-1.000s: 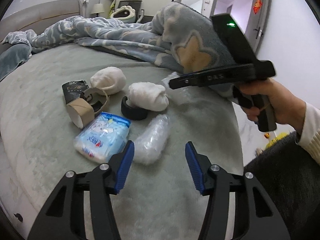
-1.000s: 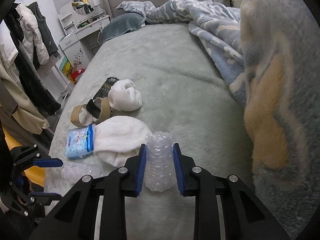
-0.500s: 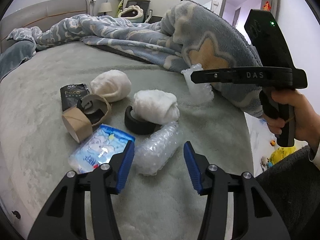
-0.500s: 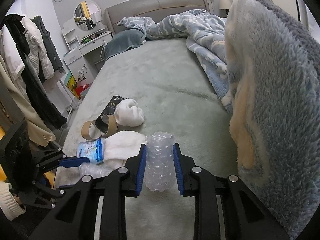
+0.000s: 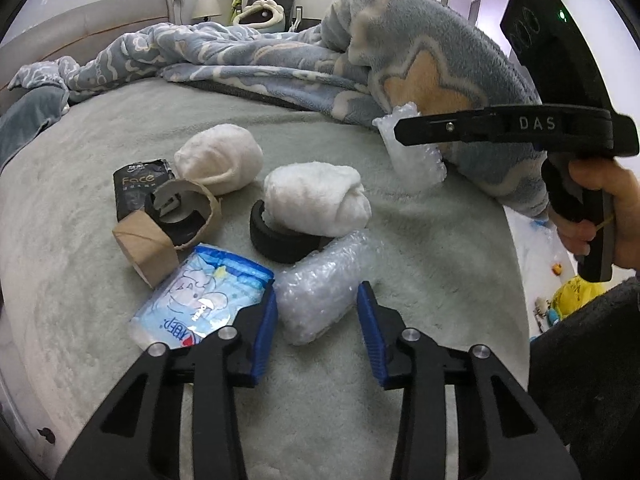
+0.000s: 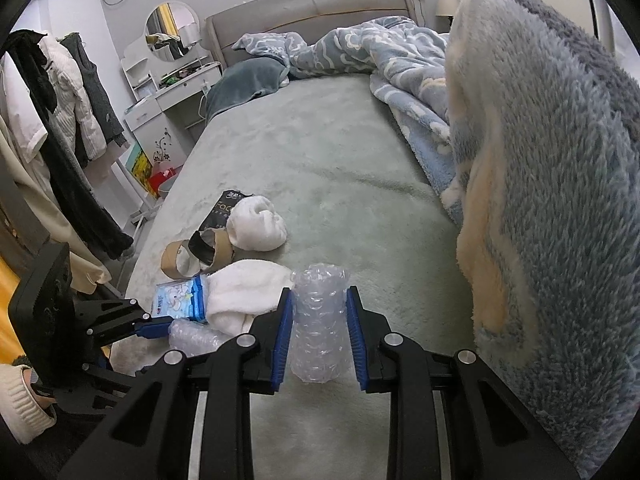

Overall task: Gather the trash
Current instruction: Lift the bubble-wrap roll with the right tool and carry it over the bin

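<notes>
Across the left wrist view, a grey-green bed cover (image 5: 420,248) is being shown with a cluster of litter on it. The left gripper (image 5: 316,328) is being closed around a lying bubble-wrap roll (image 5: 324,284), which sits between the blue pads; the left pad is just beside it, while the right pad is still clear of it. Beside the roll, a blue tissue pack (image 5: 204,300) is lying, and behind it a black ring (image 5: 276,244) is being covered by a white cloth bundle (image 5: 316,200). Further left, cardboard tape cores (image 5: 168,224), a black sachet (image 5: 136,188) and a second white bundle (image 5: 220,160) are resting. At right, the right gripper (image 5: 404,132) is being held by a hand (image 5: 600,204), with a second bubble-wrap piece (image 5: 412,160) clamped.

From the right wrist view, that upright bubble-wrap piece (image 6: 318,324) is being squeezed between the fully closed-down pads of the right gripper (image 6: 318,340). A fluffy blue blanket (image 6: 540,200) is hanging at right.
</notes>
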A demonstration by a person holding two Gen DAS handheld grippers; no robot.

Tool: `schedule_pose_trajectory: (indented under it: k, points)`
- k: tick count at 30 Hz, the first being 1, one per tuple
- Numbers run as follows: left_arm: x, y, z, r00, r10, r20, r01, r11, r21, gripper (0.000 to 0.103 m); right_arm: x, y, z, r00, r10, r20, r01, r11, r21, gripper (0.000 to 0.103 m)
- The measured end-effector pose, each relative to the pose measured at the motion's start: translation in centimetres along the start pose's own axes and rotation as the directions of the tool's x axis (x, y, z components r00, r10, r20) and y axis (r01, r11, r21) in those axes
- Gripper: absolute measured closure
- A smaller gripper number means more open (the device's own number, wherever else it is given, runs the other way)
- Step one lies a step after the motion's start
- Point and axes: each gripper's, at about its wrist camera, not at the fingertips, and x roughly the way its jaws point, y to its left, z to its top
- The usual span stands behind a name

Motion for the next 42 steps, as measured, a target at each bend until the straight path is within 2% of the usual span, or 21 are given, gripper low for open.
schedule_pose_trajectory:
  k: [6,9,16,20,24,27,33,38,42]
  points:
    - [-2.2,0.8,-0.1,0.999,-0.005,0.032,0.007,0.998,-0.065,0.062,-0.3,1.8,0.1,1.000,0.008,0.024,-0.008,1.000,0.013,0.076]
    - [-3.5,1.2,-0.4,0.999,0.001,0.044,0.003,0.994,-0.106,0.062,-0.5,3.7,-0.1,0.999,-0.024,0.036,0.025,1.000,-0.015,0.076]
    - [-7.4,1.9,-2.6,0.995,0.083,0.057,-0.071,0.982,-0.175,0.062,-0.4,8.5,-0.6,0.997,-0.041,0.067,0.047,0.995,-0.090,0.076]
    - [-8.9,2.1,-4.3,0.990,0.130,0.053,-0.117,0.974,-0.196,0.061,-0.8,11.5,-0.7,0.995,-0.014,0.098,0.023,0.995,-0.095,0.076]
    - [-10.7,3.1,-5.7,0.986,0.156,0.064,-0.139,0.968,-0.211,0.061,-0.6,14.8,-1.7,0.995,0.018,0.095,-0.007,0.993,-0.115,0.076]
    - [-12.0,4.3,-7.0,0.976,0.208,0.056,-0.189,0.951,-0.245,0.061,0.0,17.8,-2.5,0.996,0.049,0.078,-0.038,0.990,-0.138,0.076]
    - [-13.5,6.8,-10.0,0.954,0.300,-0.009,-0.287,0.906,-0.312,0.061,1.6,22.3,-3.2,0.993,0.114,0.035,-0.107,0.982,-0.158,0.076]
    - [-13.9,9.4,-13.1,0.930,0.352,-0.105,-0.365,0.855,-0.368,0.061,3.5,25.3,-3.8,0.988,0.151,-0.030,-0.153,0.974,-0.169,0.076]
    - [-13.7,11.5,-15.6,0.913,0.363,-0.188,-0.409,0.813,-0.414,0.060,5.2,27.8,-4.3,0.978,0.191,-0.086,-0.203,0.965,-0.165,0.076]
